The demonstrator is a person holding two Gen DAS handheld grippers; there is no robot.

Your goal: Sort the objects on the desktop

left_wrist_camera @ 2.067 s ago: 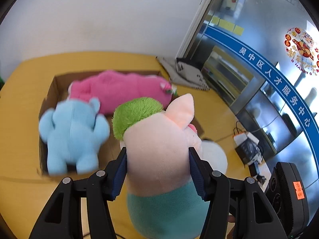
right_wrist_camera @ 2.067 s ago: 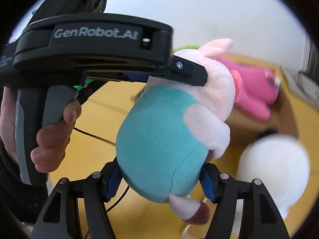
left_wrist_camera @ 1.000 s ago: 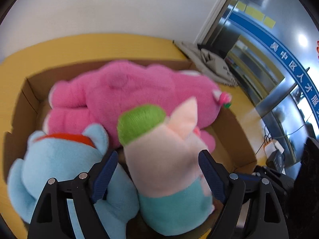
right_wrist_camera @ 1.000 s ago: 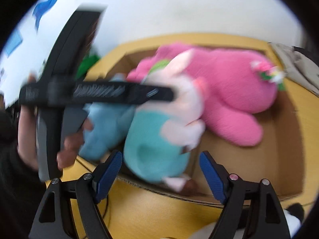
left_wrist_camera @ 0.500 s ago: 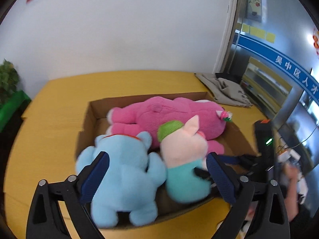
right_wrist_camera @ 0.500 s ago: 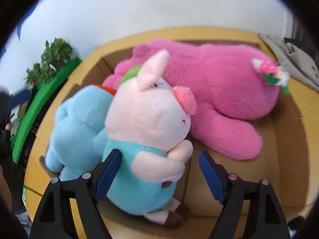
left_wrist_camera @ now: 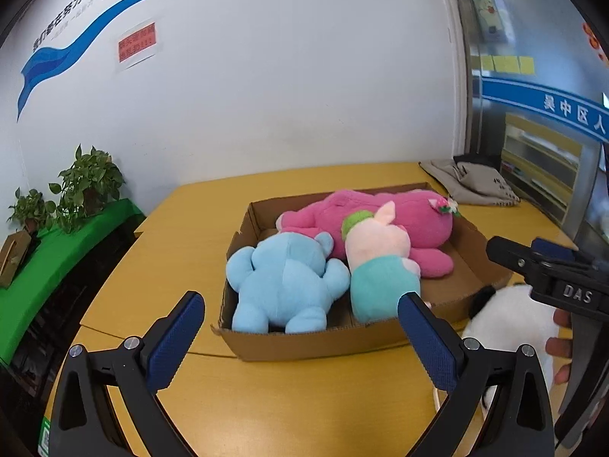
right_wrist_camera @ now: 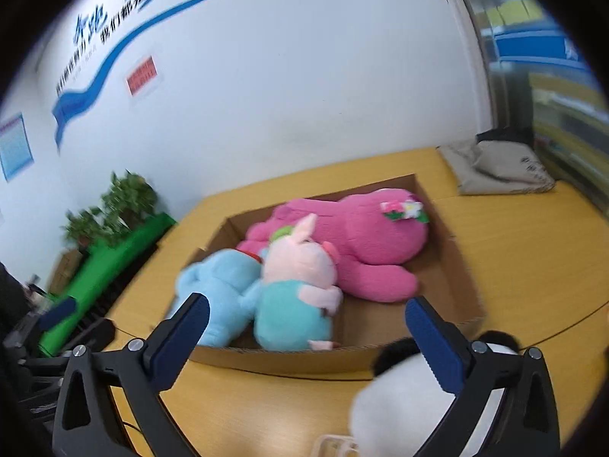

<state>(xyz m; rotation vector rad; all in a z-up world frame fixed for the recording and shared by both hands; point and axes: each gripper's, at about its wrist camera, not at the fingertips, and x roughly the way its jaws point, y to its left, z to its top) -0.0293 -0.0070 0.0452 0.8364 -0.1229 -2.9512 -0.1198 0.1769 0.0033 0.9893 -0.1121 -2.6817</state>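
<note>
A shallow cardboard box (left_wrist_camera: 300, 339) (right_wrist_camera: 449, 262) on the yellow table holds three plush toys. A light blue bear (left_wrist_camera: 283, 282) (right_wrist_camera: 219, 289) lies at its left. Beside it rests a pink pig in a teal outfit (left_wrist_camera: 380, 266) (right_wrist_camera: 297, 285). A big magenta plush (left_wrist_camera: 384, 217) (right_wrist_camera: 365, 240) fills the back. My left gripper (left_wrist_camera: 300, 339) is open and pulled back in front of the box, holding nothing. My right gripper (right_wrist_camera: 306, 337) is open too, just above a white plush with black ears (right_wrist_camera: 411, 400) (left_wrist_camera: 510, 316) lying outside the box at the near right.
A grey folded cloth (left_wrist_camera: 472, 184) (right_wrist_camera: 498, 169) lies at the table's far right corner. Potted plants (left_wrist_camera: 87, 186) stand on a green shelf (left_wrist_camera: 45, 262) left of the table. A hand holds the right gripper's black body (left_wrist_camera: 555, 278) at the right edge.
Both grippers let go of the pink pig, leaving it in the box between the blue bear and the magenta plush, then drew back and up away from the box.
</note>
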